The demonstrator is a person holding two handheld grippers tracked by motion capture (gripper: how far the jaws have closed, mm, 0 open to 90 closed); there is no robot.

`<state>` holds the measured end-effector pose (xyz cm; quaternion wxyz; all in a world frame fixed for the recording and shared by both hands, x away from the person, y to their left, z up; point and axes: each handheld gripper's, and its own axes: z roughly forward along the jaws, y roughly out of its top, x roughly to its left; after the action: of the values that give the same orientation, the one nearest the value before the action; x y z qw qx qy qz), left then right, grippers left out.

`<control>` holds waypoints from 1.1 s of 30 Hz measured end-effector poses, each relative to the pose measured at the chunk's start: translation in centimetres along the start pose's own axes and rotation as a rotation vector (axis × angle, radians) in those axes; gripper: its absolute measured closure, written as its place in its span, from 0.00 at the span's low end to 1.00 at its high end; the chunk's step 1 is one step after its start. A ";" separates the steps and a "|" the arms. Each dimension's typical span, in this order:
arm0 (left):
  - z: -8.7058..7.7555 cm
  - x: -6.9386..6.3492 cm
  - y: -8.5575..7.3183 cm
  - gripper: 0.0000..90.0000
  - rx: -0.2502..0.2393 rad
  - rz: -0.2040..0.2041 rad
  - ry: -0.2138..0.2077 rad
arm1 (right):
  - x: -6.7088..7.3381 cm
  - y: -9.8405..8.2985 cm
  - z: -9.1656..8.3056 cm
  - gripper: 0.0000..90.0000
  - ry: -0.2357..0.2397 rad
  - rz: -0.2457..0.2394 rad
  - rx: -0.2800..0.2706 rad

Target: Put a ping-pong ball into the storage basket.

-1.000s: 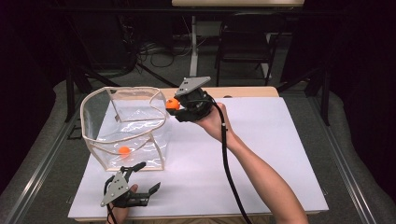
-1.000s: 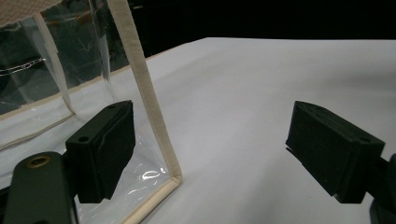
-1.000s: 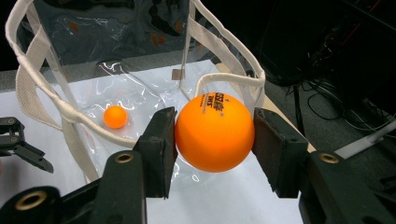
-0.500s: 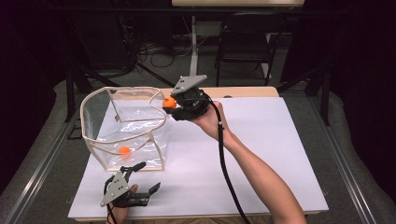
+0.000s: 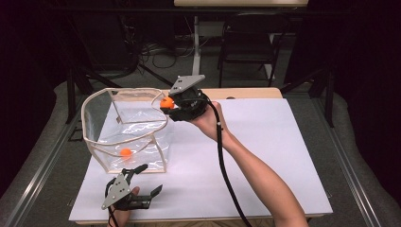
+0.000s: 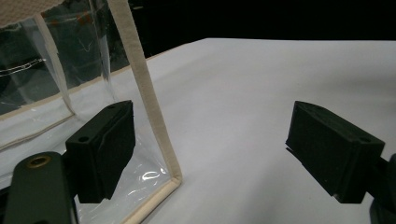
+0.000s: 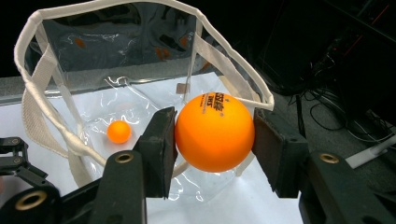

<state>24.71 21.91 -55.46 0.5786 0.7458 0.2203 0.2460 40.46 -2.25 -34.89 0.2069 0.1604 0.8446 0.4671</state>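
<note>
Right gripper view looks along the right gripper (image 7: 214,140), whose two black jaws are clamped on an orange ball (image 7: 215,132), one pad against each side, so the ball sits fully gripped and clear of the table. What the next move turns on is where that ball hangs relative to the clear bag (image 7: 112,116): in the high view the right gripper (image 5: 166,105) holds the orange ball (image 5: 166,102) right at the bag's right-hand rim, at about the height of the cream trim, with the mouth of the clear bag (image 5: 124,142) opening to its left. By my reading the ball must travel a little further left, over the rim, before letting go would drop it inside; released where it is, it might catch the trim or fall outside onto the white table (image 5: 283,156). A ball has no long axis, so only this sideways offset matters. The bag stands upright with its mouth spread wide, and a second orange ball (image 5: 126,152) already lies on its floor toward the near side. The right hand is plainly the nearer one to the opening. The left gripper (image 5: 144,180) rests low at the near edge of the table, just in front of the bag's near right corner, its jaws spread wide and holding nothing; its own camera shows the bag's trimmed corner edge (image 6: 154,126) standing between the pads without being pressed.
</note>
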 end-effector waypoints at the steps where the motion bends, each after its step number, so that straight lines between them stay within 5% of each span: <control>1: 0.0 0.0 0.0 0.17 0.000 0.000 0.000 | 0.0 0.1 0.0 0.56 0.000 0.000 0.001; 33: 0.0 0.0 0.0 0.17 -0.002 -0.001 -0.001 | 1.1 0.9 0.9 0.56 0.013 -0.016 -0.022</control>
<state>24.73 21.92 -55.46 0.5796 0.7452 0.2201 0.2455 40.05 -0.64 -34.81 0.2069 0.1481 0.8420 0.4757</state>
